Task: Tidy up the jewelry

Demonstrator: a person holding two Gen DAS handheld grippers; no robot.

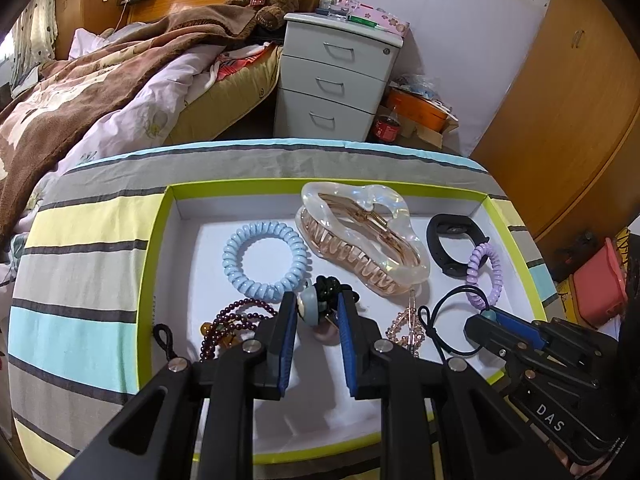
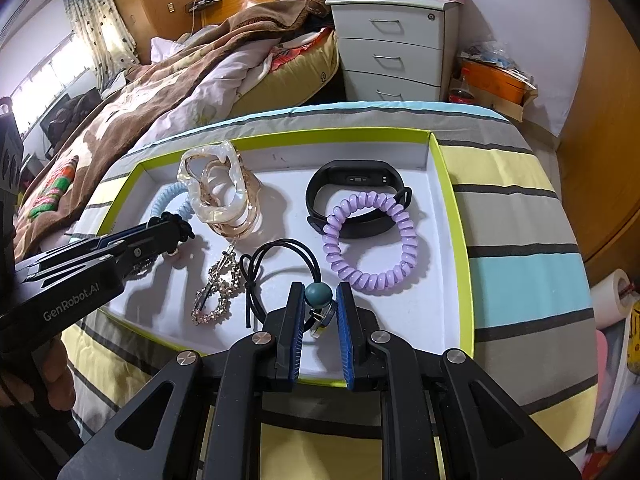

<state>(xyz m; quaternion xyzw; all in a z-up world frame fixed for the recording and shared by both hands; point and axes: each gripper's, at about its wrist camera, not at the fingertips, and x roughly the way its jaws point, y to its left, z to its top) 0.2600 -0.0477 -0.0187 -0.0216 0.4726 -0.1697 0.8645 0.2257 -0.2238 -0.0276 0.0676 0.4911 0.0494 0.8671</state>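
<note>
A white tray with a green rim (image 1: 160, 216) holds the jewelry. My left gripper (image 1: 317, 307) is shut on a black hair tie with a pale blue disc charm (image 1: 307, 307), low in the tray beside dark red beads (image 1: 234, 322). My right gripper (image 2: 319, 294) is shut on the teal bead (image 2: 318, 294) of a thin black elastic loop (image 2: 280, 258). Lying loose are a blue spiral tie (image 1: 264, 260), a clear hair claw (image 1: 360, 236), a black wristband (image 2: 352, 176), a purple spiral tie (image 2: 372, 240) and a rhinestone clip (image 2: 220, 288).
The tray rests on a striped cloth (image 1: 80, 248) over a raised surface. Behind it are a bed with a brown blanket (image 1: 100, 80), a grey drawer unit (image 1: 336, 76) and a wooden wardrobe (image 1: 560, 100). A hand (image 2: 56, 380) holds the left gripper's handle.
</note>
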